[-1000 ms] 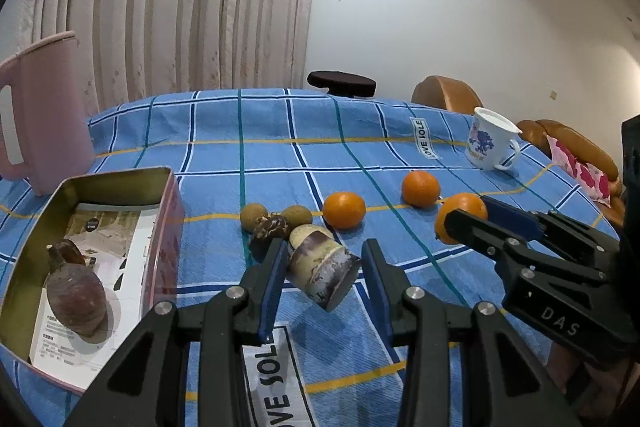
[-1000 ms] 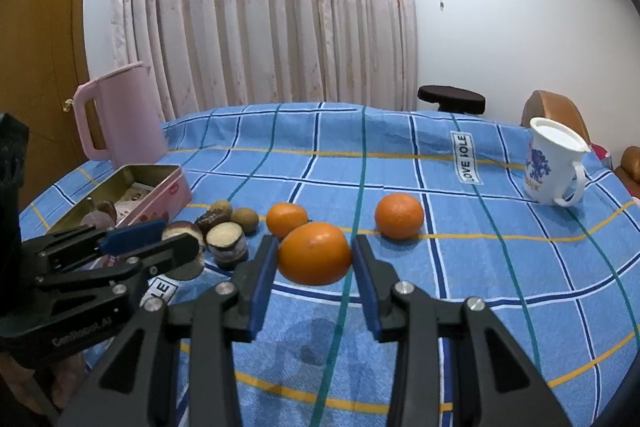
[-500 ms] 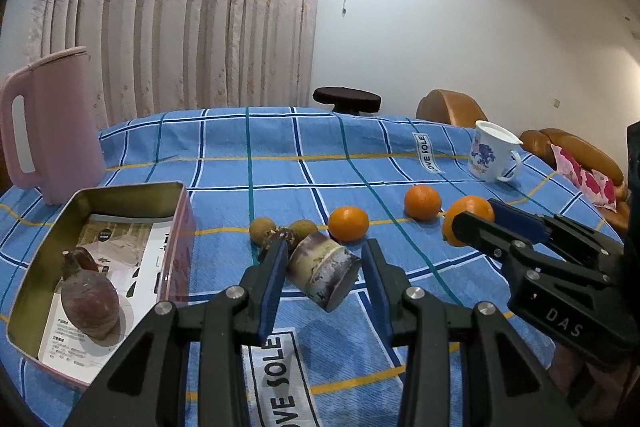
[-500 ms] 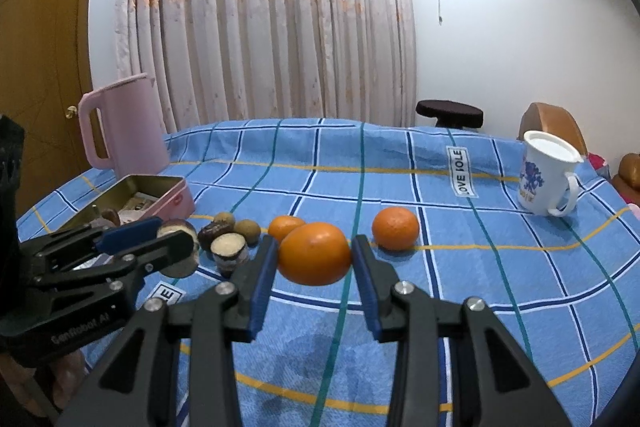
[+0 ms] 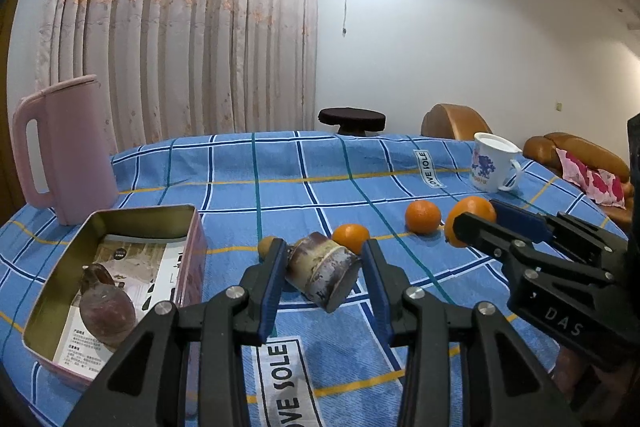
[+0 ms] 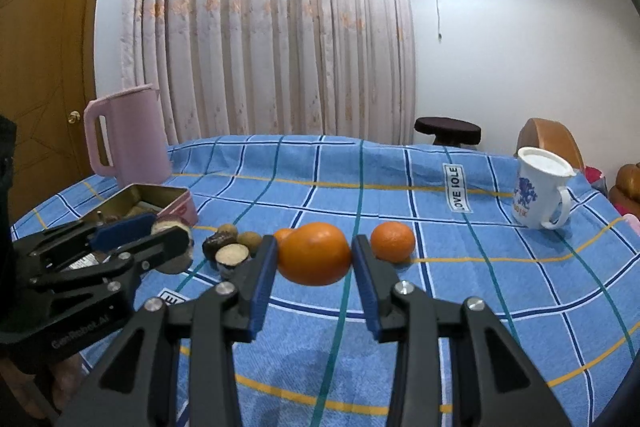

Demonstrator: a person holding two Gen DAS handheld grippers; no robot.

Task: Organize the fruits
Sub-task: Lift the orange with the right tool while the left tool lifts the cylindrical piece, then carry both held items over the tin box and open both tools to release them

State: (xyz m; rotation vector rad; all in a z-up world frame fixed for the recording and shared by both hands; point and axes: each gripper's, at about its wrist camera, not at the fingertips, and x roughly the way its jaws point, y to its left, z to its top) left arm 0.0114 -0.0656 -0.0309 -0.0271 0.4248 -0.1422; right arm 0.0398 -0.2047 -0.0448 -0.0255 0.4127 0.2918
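Observation:
My left gripper (image 5: pixel 322 269) is shut on a stubby brown-and-cream sugarcane piece (image 5: pixel 322 273), held above the blue checked cloth. My right gripper (image 6: pixel 314 255) is shut on a large orange (image 6: pixel 314 253), also lifted; it shows at the right of the left wrist view (image 5: pixel 470 217). Two smaller oranges (image 5: pixel 423 217) (image 5: pixel 350 237) lie on the cloth. Small brown fruits (image 6: pixel 228 231) and another cane piece (image 6: pixel 232 255) lie in a cluster left of centre. An open pink tin (image 5: pixel 44 315) at the left holds a dark reddish fruit (image 5: pixel 106 311).
A pink jug (image 5: pixel 68 151) stands at the far left behind the tin. A white mug with a blue print (image 6: pixel 538 193) stands at the far right. The blue tablecloth (image 6: pixel 480 287) covers the table. Curtains, a stool and a brown sofa lie beyond.
Both grippers have risen and tilted up with their loads; the table and fruits sit lower in both views. The grips are unchanged.

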